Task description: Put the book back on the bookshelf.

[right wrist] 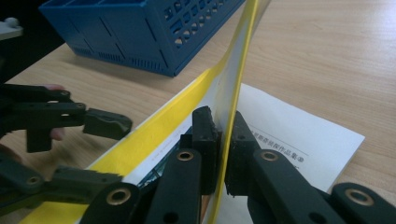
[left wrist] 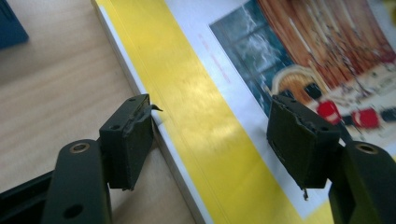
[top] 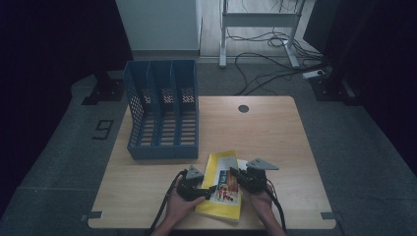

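Note:
A yellow book [top: 220, 196] with a picture on its cover lies near the table's front edge. My right gripper [right wrist: 223, 123] is shut on the book's front cover [right wrist: 238, 60], which stands lifted, baring a white printed page [right wrist: 299, 135] beneath. In the high view the right gripper [top: 236, 176] sits at the book's right side. My left gripper [left wrist: 212, 140] is open, its jaws straddling the book's edge [left wrist: 140, 81], one finger [left wrist: 128, 140] on the wood side and the other over the cover. The left gripper [top: 211, 191] meets the book from the left.
A blue three-slot file organizer [top: 162, 108] stands at the table's back left, just beyond the book. The wooden table [top: 275, 132] has a round cable hole [top: 243, 108] near its far edge. Cables and a desk frame lie on the floor behind.

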